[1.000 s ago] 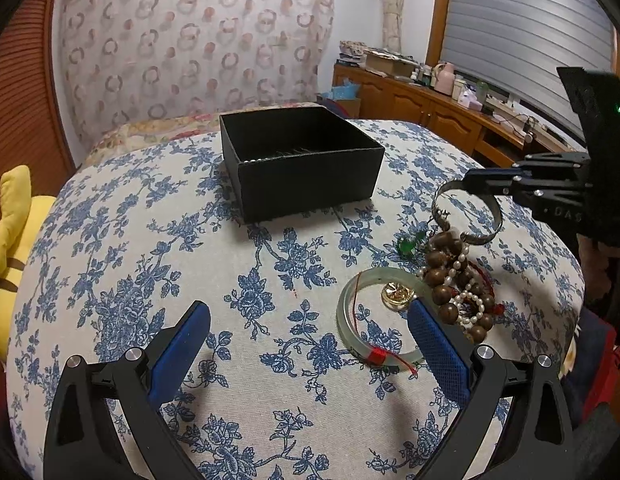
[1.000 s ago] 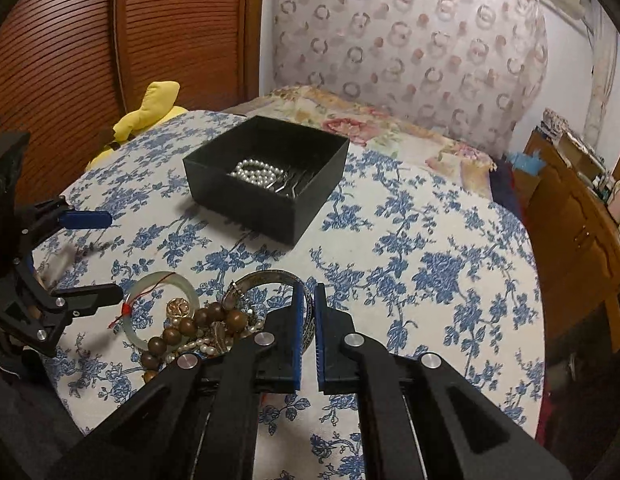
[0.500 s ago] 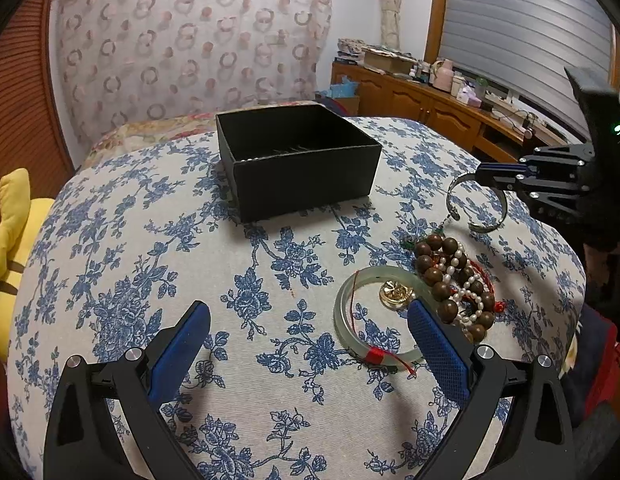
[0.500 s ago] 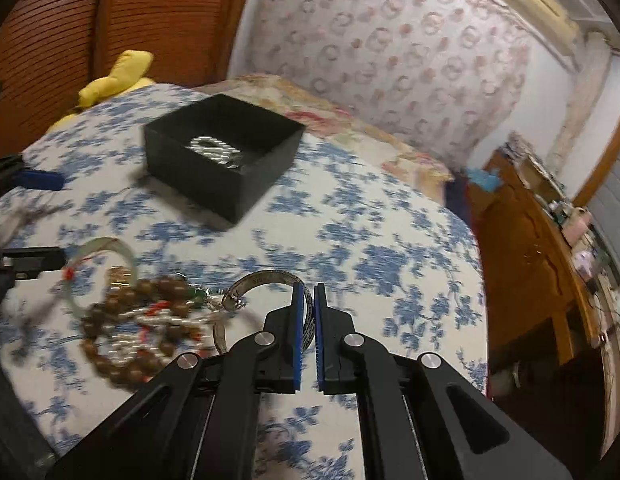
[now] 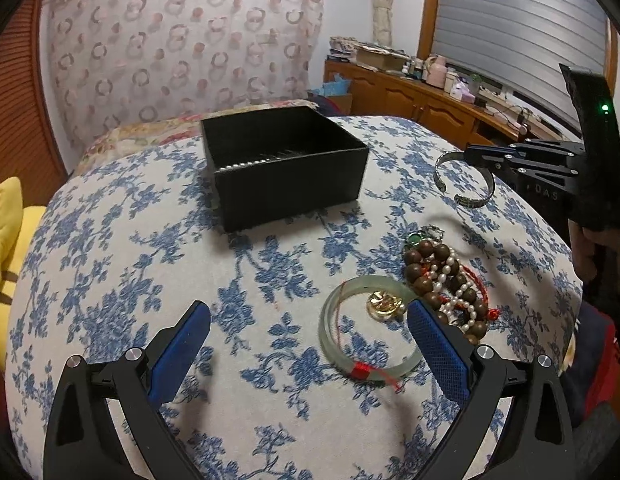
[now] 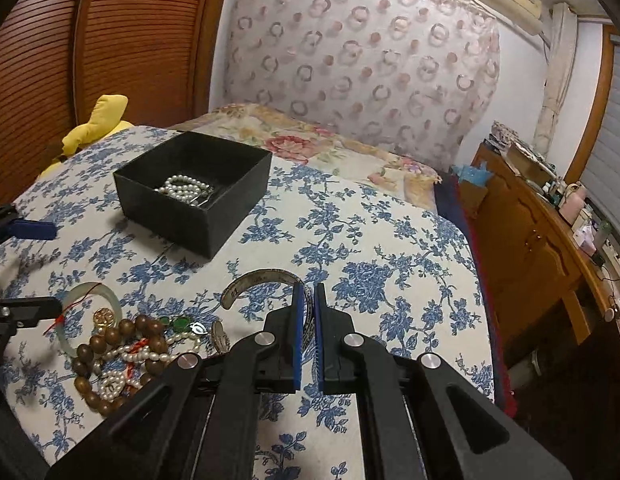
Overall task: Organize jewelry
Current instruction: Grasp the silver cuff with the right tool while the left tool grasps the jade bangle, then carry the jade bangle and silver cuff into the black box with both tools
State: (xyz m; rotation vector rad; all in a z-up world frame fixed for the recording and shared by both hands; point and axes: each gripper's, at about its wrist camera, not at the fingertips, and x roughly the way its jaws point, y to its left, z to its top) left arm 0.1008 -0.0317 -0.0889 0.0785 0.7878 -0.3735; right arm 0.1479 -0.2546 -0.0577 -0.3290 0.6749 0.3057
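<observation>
Two grippers showed: at lower left to lower centre of the left wrist view, the left gripper (image 5: 307, 340) stood spread wide and empty, the jade bangle (image 5: 370, 330) lying just inside its right finger. At right, the right gripper (image 5: 466, 157) was clenched on the silver cuff (image 5: 464, 178), lifted clear of the floral cloth (image 5: 129, 240), right of the black box (image 5: 285, 184).
</observation>
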